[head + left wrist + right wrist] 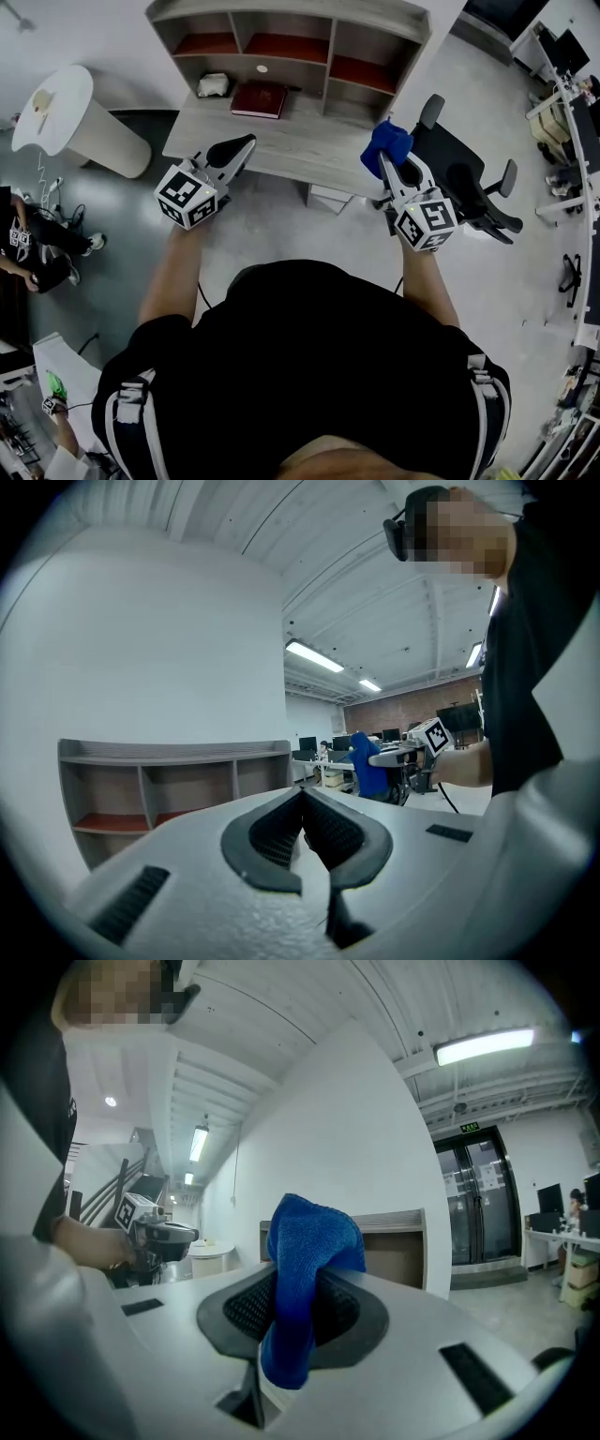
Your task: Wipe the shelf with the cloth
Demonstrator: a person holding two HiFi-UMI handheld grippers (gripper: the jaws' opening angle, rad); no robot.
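Right gripper (394, 161) jaws clamp the cloth (385, 143); left gripper (246, 143) jaws are closed, empty. Both hover at the bench (281, 141) front edge, so wiping the shelf (330, 67) looks unstarted.

Bright, even light falls from ceiling strip lights (487, 1046); fisheye edges bend and darken.

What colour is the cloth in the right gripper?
The cloth is blue, seen best in the right gripper view.
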